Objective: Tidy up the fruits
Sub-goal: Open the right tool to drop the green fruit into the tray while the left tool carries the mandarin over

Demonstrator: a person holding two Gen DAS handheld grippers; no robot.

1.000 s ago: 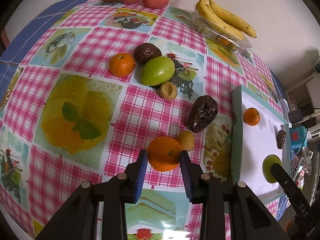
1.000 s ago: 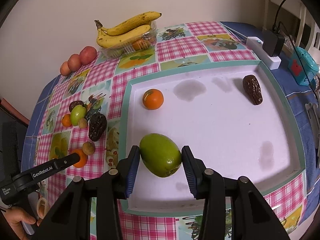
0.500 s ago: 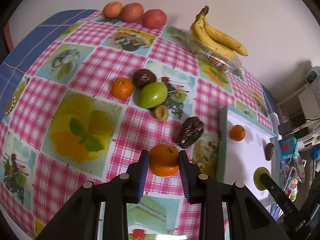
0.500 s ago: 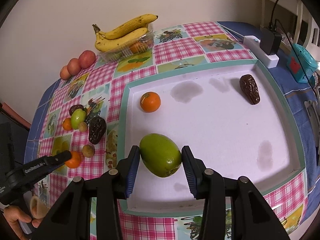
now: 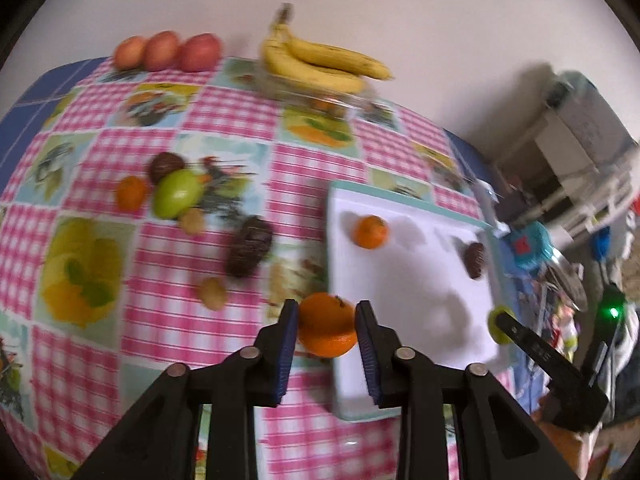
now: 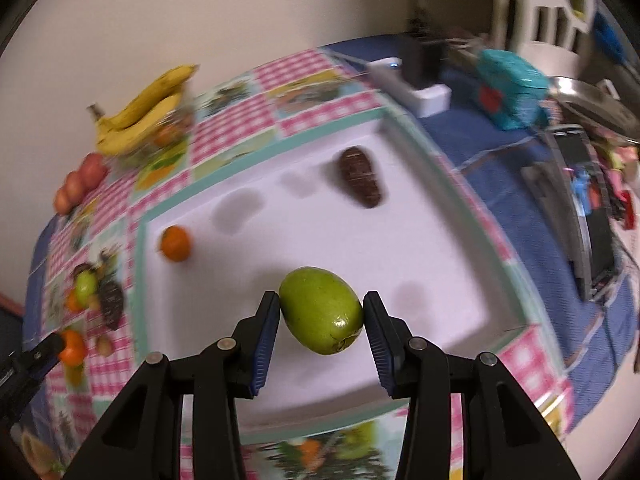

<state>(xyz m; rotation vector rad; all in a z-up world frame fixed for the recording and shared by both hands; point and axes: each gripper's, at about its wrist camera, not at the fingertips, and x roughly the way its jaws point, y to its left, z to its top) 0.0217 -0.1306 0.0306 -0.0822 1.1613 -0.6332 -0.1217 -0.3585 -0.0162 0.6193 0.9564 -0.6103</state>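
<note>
Since the prior frames, you'd lifted the orange (image 5: 327,329) off the checked cloth (image 5: 224,112) w/ the left gripper (image 5: 326,330) and carried it toward the tray (image 5: 420,280); it now sat over the tray's near-left edge instead of beside the small brown fruit (image 5: 212,293). Your right gripper (image 6: 321,316) had swung too: the tray looked turned in its view, and both views were motion-blurred.

Left tool: jaws pinched on the orange, pads pressed to both its sides. Right tool: jaws clamped on the green mango (image 6: 321,310), pads touching left and right of it, mango held above the tray floor w/ its shadow beneath, roughly mid-tray at the near side.

Further out on the tray, a 2nd orange (image 6: 175,243) lay near the far-left corner in the right wrist view, and a dark wrinkled fruit (image 6: 360,182) lay toward the far edge, well apart from it. Couple of grey stains marked the white floor between them.

On the cloth left of the tray: another dark wrinkled fruit (image 5: 249,251), then a cluster w/ a 2nd green mango (image 5: 177,193), a small orange (image 5: 131,193), a dark round fruit (image 5: 167,165) and a small brown one (image 5: 191,221), all touching or just beside each other. At the far edge by the wall: bananas (image 5: 324,62) atop a clear container, and 3 reddish fruits (image 5: 168,51) in a row.
</note>
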